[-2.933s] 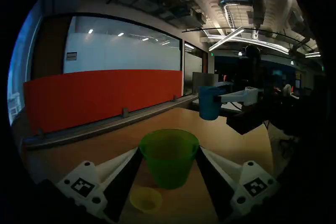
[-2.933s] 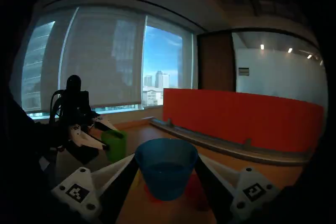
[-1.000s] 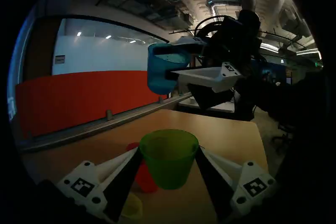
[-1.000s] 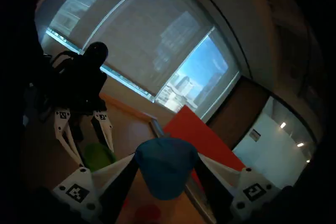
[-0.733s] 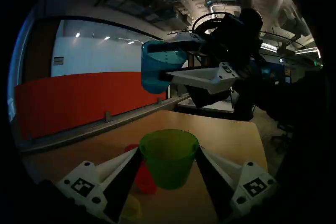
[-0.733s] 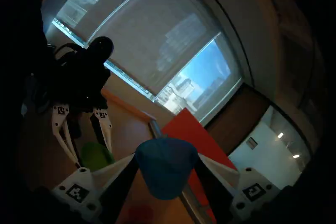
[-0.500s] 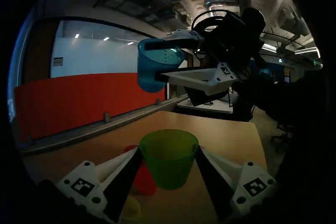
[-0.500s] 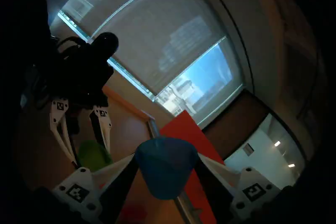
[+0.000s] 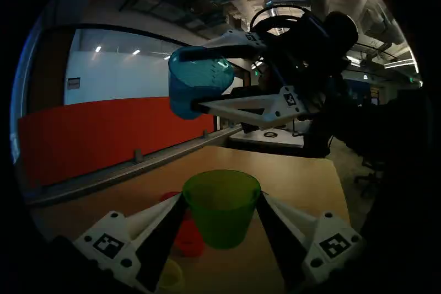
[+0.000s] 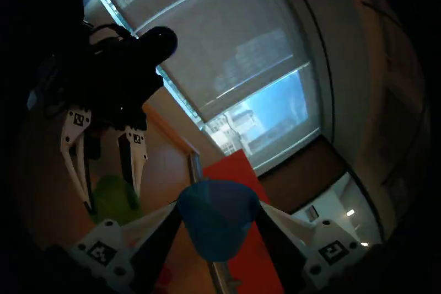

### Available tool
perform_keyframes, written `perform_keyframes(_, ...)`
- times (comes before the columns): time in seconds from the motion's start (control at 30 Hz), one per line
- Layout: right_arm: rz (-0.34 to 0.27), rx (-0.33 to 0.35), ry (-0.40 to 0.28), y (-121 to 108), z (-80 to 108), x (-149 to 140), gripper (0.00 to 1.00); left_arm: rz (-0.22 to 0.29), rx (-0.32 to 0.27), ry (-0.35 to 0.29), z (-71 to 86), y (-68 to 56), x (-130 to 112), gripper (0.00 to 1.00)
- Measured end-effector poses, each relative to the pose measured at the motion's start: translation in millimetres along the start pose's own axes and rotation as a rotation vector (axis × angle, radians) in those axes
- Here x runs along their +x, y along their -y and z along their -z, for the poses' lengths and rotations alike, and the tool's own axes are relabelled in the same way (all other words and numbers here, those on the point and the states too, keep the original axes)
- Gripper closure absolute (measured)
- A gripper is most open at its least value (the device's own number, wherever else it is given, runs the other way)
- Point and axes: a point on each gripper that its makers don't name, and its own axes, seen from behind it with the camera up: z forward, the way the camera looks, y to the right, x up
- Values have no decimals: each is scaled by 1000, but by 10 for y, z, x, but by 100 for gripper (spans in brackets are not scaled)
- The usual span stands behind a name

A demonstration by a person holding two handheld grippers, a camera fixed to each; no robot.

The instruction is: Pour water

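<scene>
Currently I see the wooden table [image 9: 297, 175] spreading out under my left gripper [image 9: 221, 222], whose two fingers pinch the green cup [image 9: 221, 206] by its sides, upright and centred between them. Above and beyond it, my right gripper [image 9: 184, 81] clamps the blue cup [image 9: 201, 76] between both fingers, held high and tilted, with water visible inside. Low to the left of the green cup, a small red cup [image 9: 187, 236] and a smaller yellow cup [image 9: 171, 278] sit on the table.
</scene>
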Motion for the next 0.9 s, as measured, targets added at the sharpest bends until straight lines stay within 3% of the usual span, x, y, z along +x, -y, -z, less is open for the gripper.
perform_keyframes(0.3,70,-8,11,-13,-20,-25,9,0,0,1,-18,10,-9,13)
perform_keyframes(0.9,154,-30,18,-60,-42,-33,10,-1,-3,2,-23,15,-19,14)
